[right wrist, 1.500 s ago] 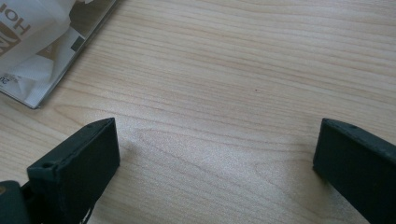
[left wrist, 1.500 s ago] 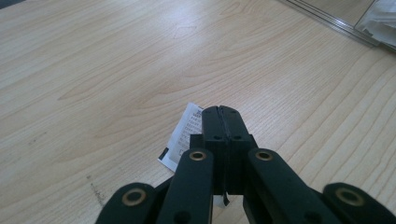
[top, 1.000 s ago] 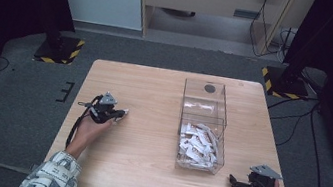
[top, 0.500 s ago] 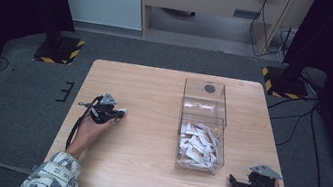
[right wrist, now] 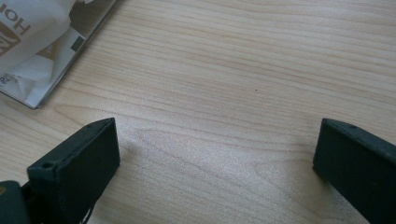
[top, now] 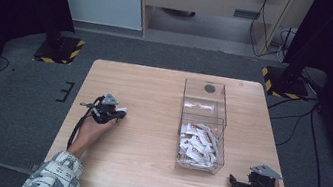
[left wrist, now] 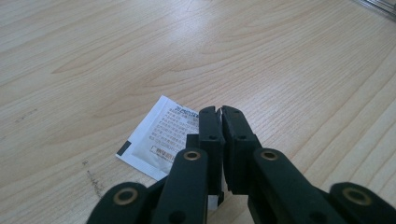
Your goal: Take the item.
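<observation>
A white printed sachet (left wrist: 159, 135) lies flat on the wooden table (top: 149, 96), partly under my left gripper (left wrist: 219, 112). The jaws of that gripper stand together with only a hairline gap, and nothing shows between them. From above, the left gripper (top: 118, 113) rests at the table's left side with the white sachet (top: 122, 112) at its tip. My right gripper (right wrist: 215, 149) is wide open just above bare wood, and in the high view the right gripper (top: 234, 182) sits near the front right corner.
A clear plastic box (top: 202, 124) stands right of the table's centre, its near half holding several white sachets (top: 199, 144). A corner of that box with sachets (right wrist: 37, 42) lies to the upper left of my right gripper. Dark stands flank the table.
Nothing clear has changed; both hands stay where they were, the left gripper shifting at most very slightly.
</observation>
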{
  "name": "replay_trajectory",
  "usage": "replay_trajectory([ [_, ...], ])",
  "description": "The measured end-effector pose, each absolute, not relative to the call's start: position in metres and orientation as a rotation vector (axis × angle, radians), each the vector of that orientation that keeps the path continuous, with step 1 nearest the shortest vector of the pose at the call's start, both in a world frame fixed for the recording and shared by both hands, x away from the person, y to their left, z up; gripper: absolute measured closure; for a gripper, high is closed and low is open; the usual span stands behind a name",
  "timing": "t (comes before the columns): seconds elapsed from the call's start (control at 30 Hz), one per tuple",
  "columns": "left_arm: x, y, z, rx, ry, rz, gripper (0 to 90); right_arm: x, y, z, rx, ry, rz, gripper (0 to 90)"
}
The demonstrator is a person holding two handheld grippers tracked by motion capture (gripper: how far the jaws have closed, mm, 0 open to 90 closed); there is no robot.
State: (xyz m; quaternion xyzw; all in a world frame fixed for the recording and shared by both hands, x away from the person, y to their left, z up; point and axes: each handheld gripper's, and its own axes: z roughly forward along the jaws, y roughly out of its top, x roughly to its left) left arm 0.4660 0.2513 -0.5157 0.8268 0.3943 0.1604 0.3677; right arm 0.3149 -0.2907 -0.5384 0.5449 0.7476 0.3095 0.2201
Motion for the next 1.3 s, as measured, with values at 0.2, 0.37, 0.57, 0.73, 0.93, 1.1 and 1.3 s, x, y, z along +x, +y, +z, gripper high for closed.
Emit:
replay_trajectory([
  [0.2,0.466,0.251,-0.516,2.121,1.013,0.412,83.6,0.315,-0.291,-0.538,1.507,2.068,0.856,0.8],
  [0.37,0.464,0.25,-0.513,2.099,1.005,0.442,75.0,0.315,-0.291,-0.538,1.507,2.067,0.856,0.8],
  [0.57,0.464,0.247,-0.513,2.113,1.002,0.488,62.6,0.315,-0.291,-0.538,1.507,2.068,0.856,0.8],
  [0.73,0.463,0.245,-0.513,2.111,0.995,0.508,53.1,0.315,-0.291,-0.538,1.507,2.067,0.856,0.8],
  [0.93,0.463,0.242,-0.513,2.099,0.995,0.505,39.3,0.315,-0.291,-0.538,1.507,2.067,0.856,0.8],
  [1.1,0.462,0.239,-0.51,2.083,0.987,0.512,27.8,0.315,-0.291,-0.538,1.507,2.068,0.856,0.8],
  [1.3,0.459,0.237,-0.506,2.08,0.975,0.486,20.9,0.315,-0.291,-0.538,1.507,2.068,0.856,0.8],
])
